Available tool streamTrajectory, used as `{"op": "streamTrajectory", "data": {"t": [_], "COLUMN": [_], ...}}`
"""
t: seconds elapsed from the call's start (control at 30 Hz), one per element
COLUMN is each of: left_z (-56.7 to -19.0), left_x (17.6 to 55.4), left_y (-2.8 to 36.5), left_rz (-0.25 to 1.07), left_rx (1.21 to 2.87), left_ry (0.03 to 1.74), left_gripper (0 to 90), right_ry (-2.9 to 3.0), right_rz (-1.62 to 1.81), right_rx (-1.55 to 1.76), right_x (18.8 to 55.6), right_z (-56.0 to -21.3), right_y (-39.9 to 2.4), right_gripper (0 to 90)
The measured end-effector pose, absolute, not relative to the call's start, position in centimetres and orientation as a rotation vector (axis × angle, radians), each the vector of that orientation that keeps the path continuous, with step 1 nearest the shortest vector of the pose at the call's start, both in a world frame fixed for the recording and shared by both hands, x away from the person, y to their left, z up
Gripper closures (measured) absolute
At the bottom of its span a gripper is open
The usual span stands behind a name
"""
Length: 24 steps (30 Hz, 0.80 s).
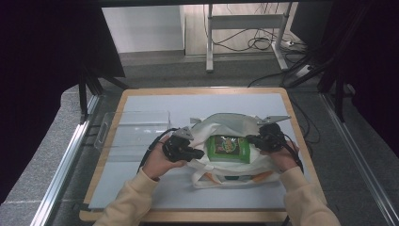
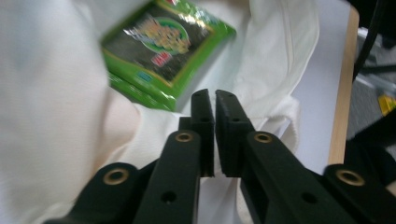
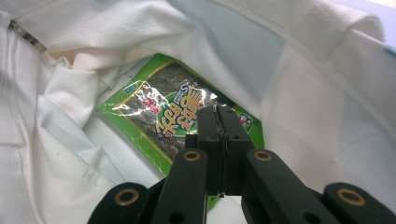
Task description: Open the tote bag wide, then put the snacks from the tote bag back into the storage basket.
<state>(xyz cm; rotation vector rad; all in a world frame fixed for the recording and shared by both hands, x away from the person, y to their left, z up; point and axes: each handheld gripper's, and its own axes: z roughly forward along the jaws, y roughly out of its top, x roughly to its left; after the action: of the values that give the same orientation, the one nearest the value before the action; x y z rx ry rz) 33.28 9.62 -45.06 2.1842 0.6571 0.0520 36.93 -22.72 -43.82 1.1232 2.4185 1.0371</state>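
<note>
A white cloth tote bag [image 1: 221, 121] lies open on the grey mat, with a green seaweed snack packet [image 1: 228, 148] flat inside it. My left gripper [image 1: 197, 154] is at the bag's left rim. In the left gripper view its jaws [image 2: 214, 95] stand a narrow slit apart with nothing between them, over the white cloth [image 2: 46, 93], with the packet [image 2: 163, 44] just beyond. My right gripper [image 1: 249, 139] is at the bag's right rim. In the right gripper view it [image 3: 218, 111] is shut and empty, hovering over the packet [image 3: 154, 105] inside the bag [image 3: 303, 93].
A clear plastic tray [image 1: 134, 129] stands on the mat left of the bag. The wooden table edge [image 1: 197, 216] runs along the front. Beyond the table are a desk frame [image 1: 209, 42] and cables [image 1: 259, 42] on the floor.
</note>
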Motion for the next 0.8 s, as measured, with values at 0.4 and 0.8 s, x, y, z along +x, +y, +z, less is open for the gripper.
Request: {"op": "streamTrajectory", "data": {"t": [0.4, 0.8], "left_z": [-43.9, -43.7], "left_x": [33.2, 33.2], "left_y": [11.1, 11.2], "left_rz": [0.102, 0.092], "left_rx": [2.105, 2.112], "left_ry": [0.689, 0.690], "left_gripper": [46.8, 35.2], "right_ry": [2.398, 2.384], "right_rz": [1.050, 0.989], "right_rx": [1.205, 1.353], "right_x": [36.3, 36.7], "right_z": [-43.7, -43.4], "right_y": [-22.4, -20.7], "right_gripper": [49.7, 33.8]}}
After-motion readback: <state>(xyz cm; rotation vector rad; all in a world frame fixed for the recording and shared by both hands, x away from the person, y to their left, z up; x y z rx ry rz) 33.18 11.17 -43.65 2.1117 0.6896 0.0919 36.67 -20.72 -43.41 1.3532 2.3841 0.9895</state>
